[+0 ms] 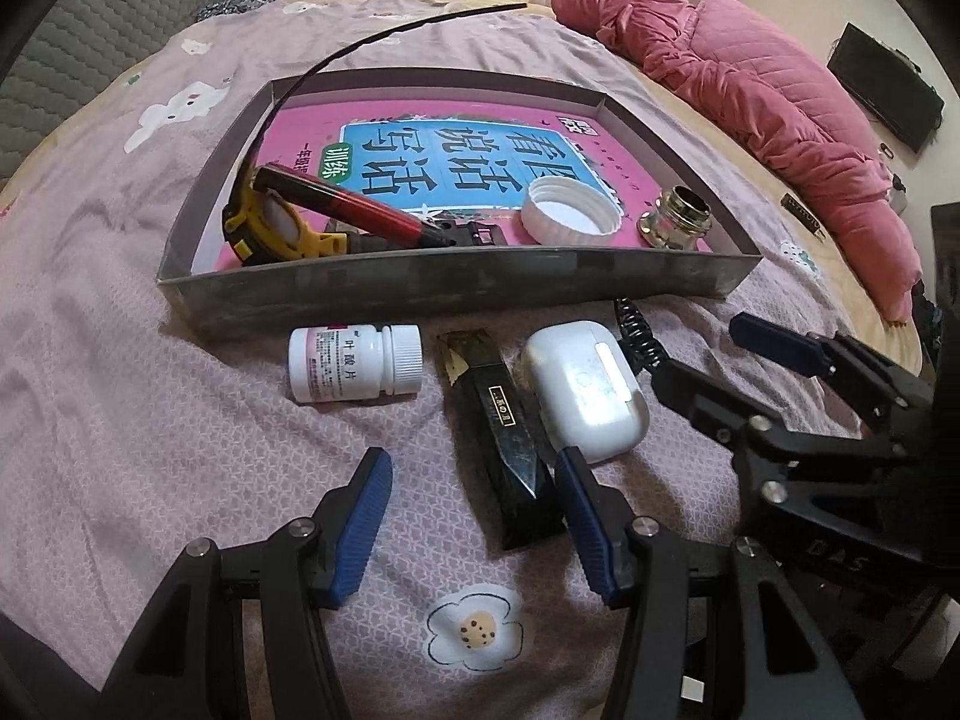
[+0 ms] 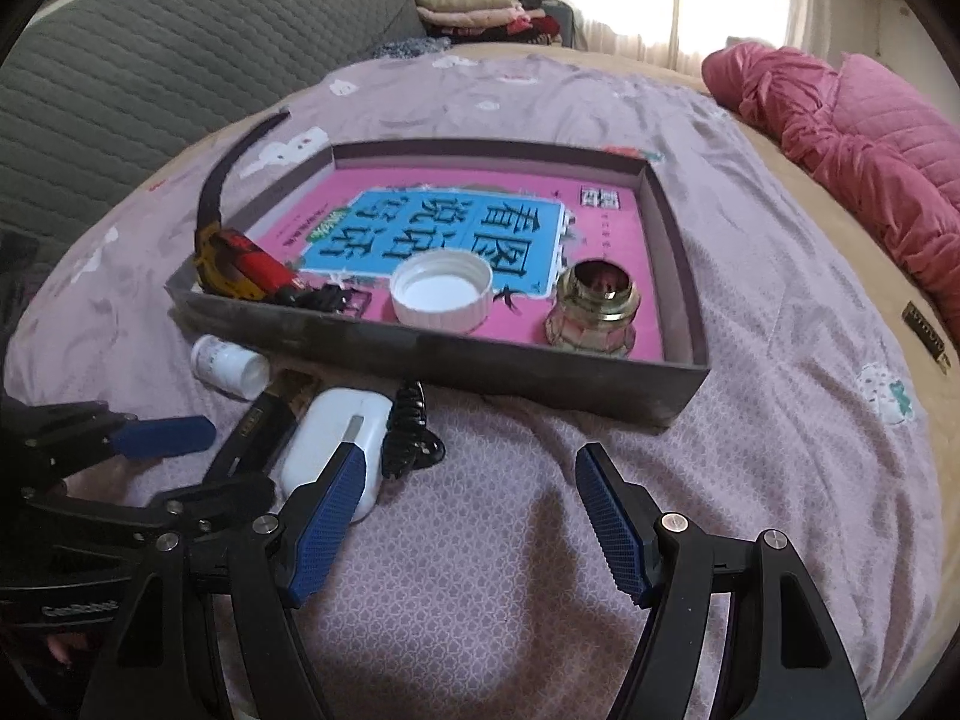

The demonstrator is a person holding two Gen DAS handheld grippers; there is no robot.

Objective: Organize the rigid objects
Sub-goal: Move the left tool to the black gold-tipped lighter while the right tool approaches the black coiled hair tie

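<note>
A grey tray (image 1: 456, 285) (image 2: 456, 360) on the bed holds a pink book, a yellow tape measure (image 1: 270, 228), a red-black pen (image 1: 354, 207), a white lid (image 1: 570, 207) (image 2: 441, 294) and a brass fitting (image 1: 675, 219) (image 2: 594, 306). In front of it lie a white pill bottle (image 1: 354, 363) (image 2: 228, 367), a black knife-like case (image 1: 504, 432), a white earbud case (image 1: 585, 390) (image 2: 336, 438) and a black coiled cord (image 2: 411, 426). My left gripper (image 1: 474, 498) is open around the black case's near end. My right gripper (image 2: 471, 492) is open and empty, just right of the earbud case.
The bed has a lilac flowered sheet (image 1: 180, 420). A pink quilt (image 1: 780, 120) is heaped at the far right. A grey sofa (image 2: 150, 60) and folded clothes (image 2: 480, 12) stand behind. A small dark tag (image 2: 927, 330) lies at the right.
</note>
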